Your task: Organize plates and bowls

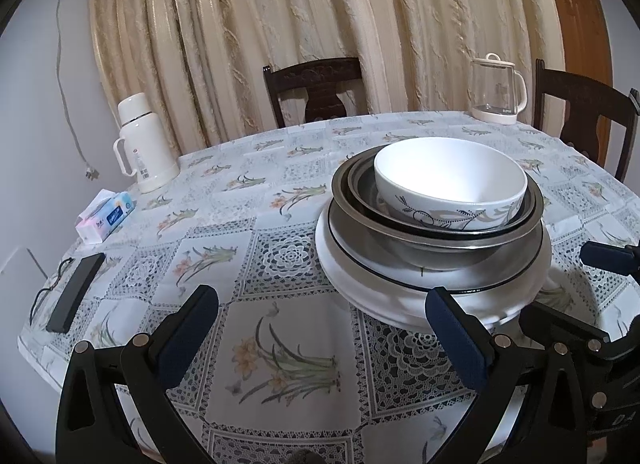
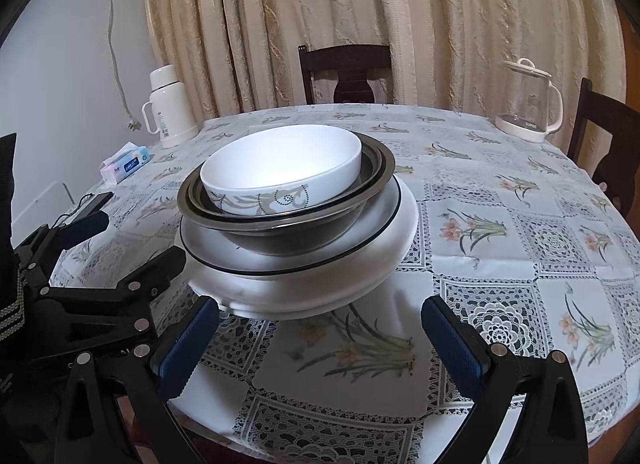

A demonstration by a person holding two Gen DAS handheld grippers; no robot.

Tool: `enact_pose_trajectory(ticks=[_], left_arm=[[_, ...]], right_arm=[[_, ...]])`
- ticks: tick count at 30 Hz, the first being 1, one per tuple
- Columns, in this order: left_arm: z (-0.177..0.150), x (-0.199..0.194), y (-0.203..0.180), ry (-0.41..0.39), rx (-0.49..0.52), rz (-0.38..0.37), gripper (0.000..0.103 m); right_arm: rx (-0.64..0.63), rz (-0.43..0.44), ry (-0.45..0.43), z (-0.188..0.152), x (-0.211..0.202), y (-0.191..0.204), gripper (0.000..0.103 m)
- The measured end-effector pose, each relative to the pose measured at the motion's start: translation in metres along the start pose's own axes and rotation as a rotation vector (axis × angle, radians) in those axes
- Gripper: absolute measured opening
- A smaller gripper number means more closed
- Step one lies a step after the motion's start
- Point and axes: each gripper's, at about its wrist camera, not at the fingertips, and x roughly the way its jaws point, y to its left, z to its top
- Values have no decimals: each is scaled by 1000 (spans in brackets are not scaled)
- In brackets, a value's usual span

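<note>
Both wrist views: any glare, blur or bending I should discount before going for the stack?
Left wrist view: sharp, no blur; fisheye bows the curtain and table edge; dark corner vignette; soft sheen on the steel bowl. Right wrist view: equally sharp; white bowl interior evenly lit, not blown out; soft shadow under the plates.

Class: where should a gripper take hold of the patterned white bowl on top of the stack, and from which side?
Probably pinch the patterned white bowl by its exposed upper rim, from above: one finger inside, one outside. Its lower wall sits nested inside the metal bowls, so a side grasp is blocked.
</note>
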Motion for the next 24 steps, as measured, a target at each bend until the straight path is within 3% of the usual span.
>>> enact_pose_trajectory(ticks=[24], left_arm=[[-3, 1, 1, 8, -11, -3, 103]], right_arm=[[-23, -19, -17, -2, -1, 7, 103]])
